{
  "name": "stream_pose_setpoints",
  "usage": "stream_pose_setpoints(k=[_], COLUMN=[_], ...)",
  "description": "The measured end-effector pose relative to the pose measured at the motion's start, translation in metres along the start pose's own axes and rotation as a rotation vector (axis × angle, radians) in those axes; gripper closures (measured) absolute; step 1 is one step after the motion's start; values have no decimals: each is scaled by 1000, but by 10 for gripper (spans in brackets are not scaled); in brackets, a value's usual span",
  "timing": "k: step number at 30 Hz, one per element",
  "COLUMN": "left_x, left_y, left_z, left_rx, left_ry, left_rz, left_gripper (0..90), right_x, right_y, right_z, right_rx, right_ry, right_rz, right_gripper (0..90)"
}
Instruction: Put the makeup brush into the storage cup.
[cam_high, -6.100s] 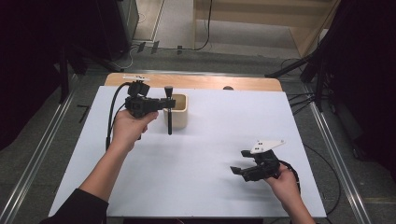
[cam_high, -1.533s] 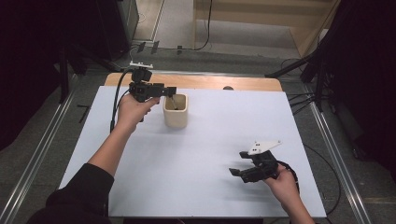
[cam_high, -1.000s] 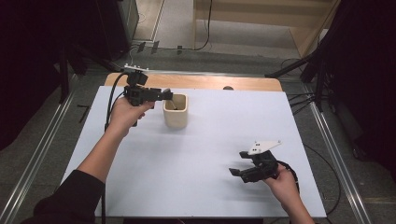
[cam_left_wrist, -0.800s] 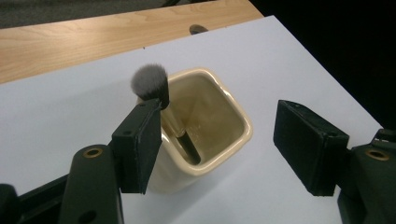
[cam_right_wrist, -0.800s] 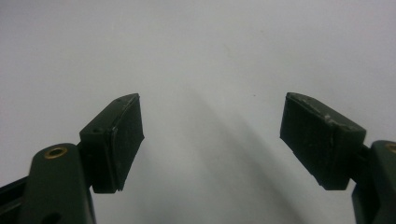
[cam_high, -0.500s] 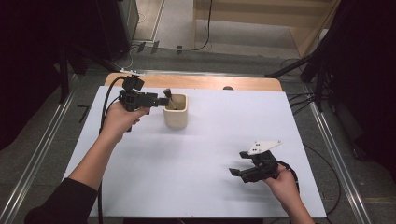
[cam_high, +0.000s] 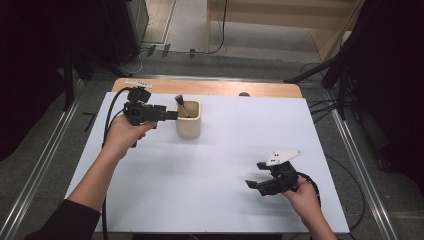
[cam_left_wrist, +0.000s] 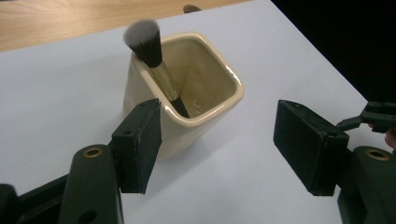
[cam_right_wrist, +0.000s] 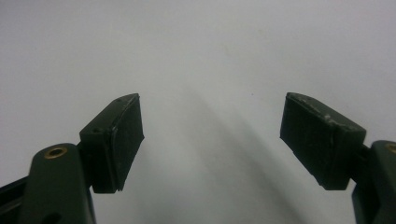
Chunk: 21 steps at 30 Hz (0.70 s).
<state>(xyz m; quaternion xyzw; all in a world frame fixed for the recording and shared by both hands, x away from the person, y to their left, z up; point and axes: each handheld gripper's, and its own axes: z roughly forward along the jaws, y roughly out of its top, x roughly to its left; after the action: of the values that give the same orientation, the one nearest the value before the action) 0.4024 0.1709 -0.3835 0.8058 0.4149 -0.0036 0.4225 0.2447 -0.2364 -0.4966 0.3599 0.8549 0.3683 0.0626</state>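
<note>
A: Describe the bench (cam_high: 225, 165) and the holder.

B: White-covered bench. A cream, square-mouthed cup (cam_left_wrist: 196, 88), glossy with rounded corners, stands just ahead of the left hand-held gripper (cam_left_wrist: 219, 144), jaws apart, nothing between the pads.

A: Contents?

B: One makeup brush (cam_left_wrist: 152, 56): black bristles with pale tips, gold ferrule, leaning in the corner nearest that gripper's left jaw.

A: Right hand-held gripper (cam_right_wrist: 210, 140)?

B: Jaws apart over bare bench, well apart from the cup.

We see the left gripper (cam_high: 170, 115) held level just beside the cream cup (cam_high: 188, 120), a brush (cam_high: 181, 105) leaning inside it; the right gripper (cam_high: 252, 185) rests low, well apart, on the white table (cam_high: 240, 135).
</note>
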Motion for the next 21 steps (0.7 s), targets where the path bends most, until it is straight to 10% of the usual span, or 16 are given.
stream_pose_setpoints(k=[21], left_x=[5], left_y=[-35], left_z=[6], left_rx=[21], left_ry=[-18], left_rz=[-3], left_gripper=[334], right_x=[1], right_y=[0], right_z=[0], right_rx=[-1], right_ry=[-2], right_rz=[2], right_gripper=[226])
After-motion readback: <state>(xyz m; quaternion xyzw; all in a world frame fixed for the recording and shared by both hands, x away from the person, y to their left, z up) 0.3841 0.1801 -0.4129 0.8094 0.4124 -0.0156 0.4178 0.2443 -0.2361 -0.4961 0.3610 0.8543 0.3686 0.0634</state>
